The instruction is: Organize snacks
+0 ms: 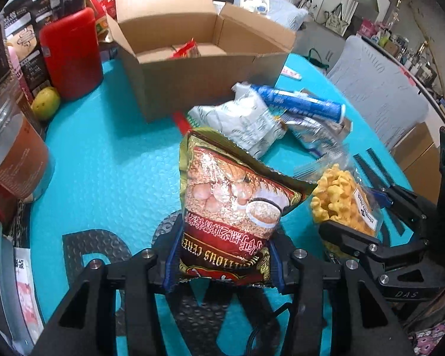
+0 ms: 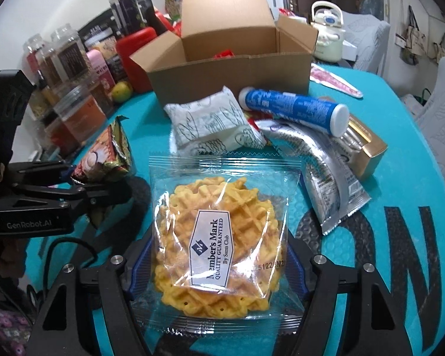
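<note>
Waffle label [image 2: 209,247] legible, right wrist only

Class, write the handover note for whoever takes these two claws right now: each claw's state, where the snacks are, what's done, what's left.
Left claw: shut on the red-and-gold cereal sachet, held off the turquoise mat.
Right claw: shut on the clear-wrapped yellow waffle pack.
Open brown cardboard box: a red packet is already inside.
Left: box both held packs, then the white pouch, blue tube, silver packet and gold box.
</note>
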`<state>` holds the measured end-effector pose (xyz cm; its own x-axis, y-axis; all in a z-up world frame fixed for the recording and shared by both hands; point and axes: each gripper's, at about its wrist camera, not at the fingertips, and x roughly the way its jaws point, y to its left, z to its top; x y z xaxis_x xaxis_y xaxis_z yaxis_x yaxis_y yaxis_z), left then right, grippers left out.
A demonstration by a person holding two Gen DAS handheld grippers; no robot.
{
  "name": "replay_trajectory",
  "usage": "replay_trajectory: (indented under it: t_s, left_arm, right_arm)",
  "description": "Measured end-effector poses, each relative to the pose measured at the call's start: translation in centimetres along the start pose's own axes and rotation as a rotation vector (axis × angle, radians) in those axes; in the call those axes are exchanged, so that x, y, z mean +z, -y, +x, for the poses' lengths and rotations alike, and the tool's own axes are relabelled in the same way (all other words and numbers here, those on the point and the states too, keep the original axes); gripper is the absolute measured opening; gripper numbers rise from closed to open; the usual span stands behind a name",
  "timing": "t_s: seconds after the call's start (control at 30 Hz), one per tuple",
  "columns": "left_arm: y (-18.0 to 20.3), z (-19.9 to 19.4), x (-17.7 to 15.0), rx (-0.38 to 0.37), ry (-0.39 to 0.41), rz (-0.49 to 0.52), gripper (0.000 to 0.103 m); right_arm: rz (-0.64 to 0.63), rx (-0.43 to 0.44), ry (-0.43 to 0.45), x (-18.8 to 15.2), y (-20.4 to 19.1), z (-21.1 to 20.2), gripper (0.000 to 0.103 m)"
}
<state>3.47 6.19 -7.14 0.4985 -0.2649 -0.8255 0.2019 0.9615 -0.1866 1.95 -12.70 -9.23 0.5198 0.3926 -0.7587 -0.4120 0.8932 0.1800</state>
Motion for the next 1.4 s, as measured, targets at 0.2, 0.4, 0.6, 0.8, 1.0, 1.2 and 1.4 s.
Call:
replay_trajectory:
  t_s: [0.2, 0.4, 0.6, 0.8, 1.0, 1.2, 1.4]
  left_arm:
    - [0.8, -2.7, 0.4, -0.002, 0.075, -0.007, 0.048]
    - [1.5, -4.9, 1.9, 0.003, 0.155, -0.005, 0.048]
    - [1.9, -6.6, 3.9, 0.024, 0.236, 0.013, 0.048]
    - [2.1, -7.6, 6.2, 0.026, 0.301, 0.033, 0.048]
    - [1.8, -7.9, 9.1, 0.026, 0.354, 0.052, 0.048]
    - [0.8, -7.6, 12.5, 0.02, 0.402, 0.052, 0.048]
    - [-0.2, -6.6, 16.1, 0.019, 0.444, 0.041, 0.048]
  right_arm:
    - [-0.01, 0.027, 0.059, 0.3, -0.2, -2.5, 0.074]
    - [-0.061, 0.057, 0.131, 2.1, -0.9, -5.0, 0.074]
    - [-0.088, 0.074, 0.195, 4.5, -1.1, -6.5, 0.074]
    - [-0.111, 0.078, 0.243, 7.4, -0.7, -7.4, 0.074]
    - [-0.146, 0.058, 0.294, 10.5, -0.7, -7.7, 0.074]
    - [-0.162, 0.046, 0.332, 13.7, -0.2, -7.3, 0.074]
    - [-0.175, 0.007, 0.376, 17.6, 0.3, -5.9, 0.074]
